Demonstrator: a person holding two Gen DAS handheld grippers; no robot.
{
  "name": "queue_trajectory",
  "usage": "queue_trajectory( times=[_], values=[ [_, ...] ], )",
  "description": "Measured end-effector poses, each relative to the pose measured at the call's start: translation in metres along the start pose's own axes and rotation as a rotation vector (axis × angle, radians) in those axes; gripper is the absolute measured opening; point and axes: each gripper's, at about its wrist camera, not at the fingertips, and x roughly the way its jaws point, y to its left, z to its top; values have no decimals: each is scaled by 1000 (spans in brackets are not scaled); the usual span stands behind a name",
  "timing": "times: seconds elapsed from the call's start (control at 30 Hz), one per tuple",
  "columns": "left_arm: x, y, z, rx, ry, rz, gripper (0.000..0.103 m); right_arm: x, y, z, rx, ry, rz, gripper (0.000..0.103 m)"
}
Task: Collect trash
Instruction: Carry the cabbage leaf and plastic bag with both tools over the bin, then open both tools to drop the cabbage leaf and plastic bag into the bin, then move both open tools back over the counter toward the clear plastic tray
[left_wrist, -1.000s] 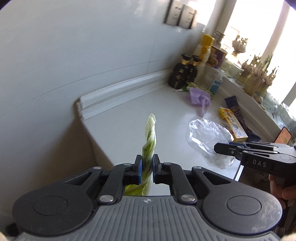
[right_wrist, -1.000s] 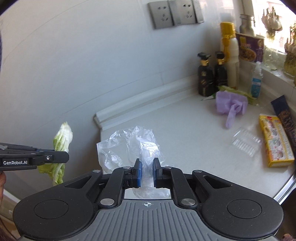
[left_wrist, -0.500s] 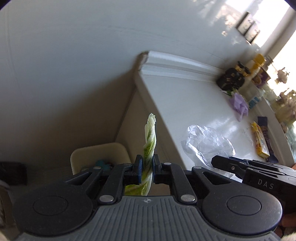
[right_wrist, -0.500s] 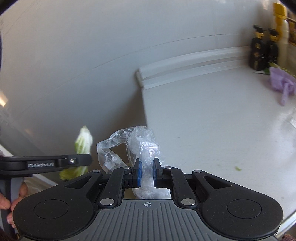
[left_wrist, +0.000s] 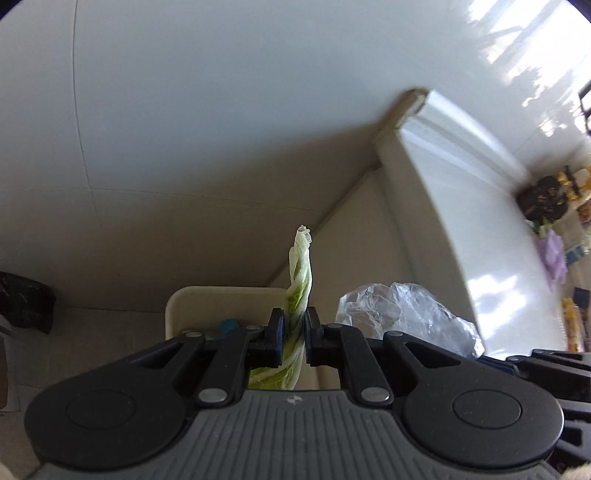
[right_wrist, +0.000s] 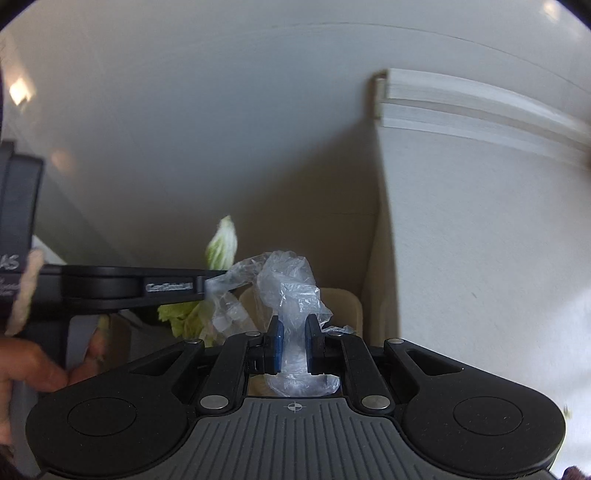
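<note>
Both grippers hang past the end of a white counter (left_wrist: 480, 229), above a cream bin (left_wrist: 207, 295) that stands on the floor against the counter's side panel.

Much is hidden; the wide black body of each gripper fills the lower part of its own view and covers most of the bin, so only its rounded rim and a scrap of something teal inside can be made out from the left wrist camera; what else the bin holds cannot be told. The far end of the counter is blurred; dark bottles (left_wrist: 543, 195) and a purple cloth (left_wrist: 554, 251) are smears of colour there, and a dark shape at the left edge on the floor cannot be identified.

The left gripper (left_wrist: 294, 336) is clamped on a twisted cabbage leaf (left_wrist: 300, 280); the leaf stands upright between the blue pads, its pale tip above them and its green base cut off below by the gripper body. The right gripper (right_wrist: 293, 347) pinches a crumpled clear plastic bag (right_wrist: 291, 280), which billows above the pads.

The right wrist camera alone shows the leaf from the side (right_wrist: 221, 247), broad and ruffled, with the left gripper's flat black profile (right_wrist: 129, 286) crossing it, and the person's left hand (right_wrist: 33, 365) on the handle; the left wrist camera alone shows the counter's clutter.
</note>
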Motion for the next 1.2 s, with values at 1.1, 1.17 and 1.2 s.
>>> queue_trajectory(
  times=[1.1,1.17,1.2],
  values=[
    [100,15,22,75,158,155,56,106,33,2,-246,234,-49,53],
    [97,13,21,82,156,156,57,102,36,2,-245,229,-47,53],
    [95,11,24,83,156,157,58,101,37,3,-247,227,-46,53]
  ],
)
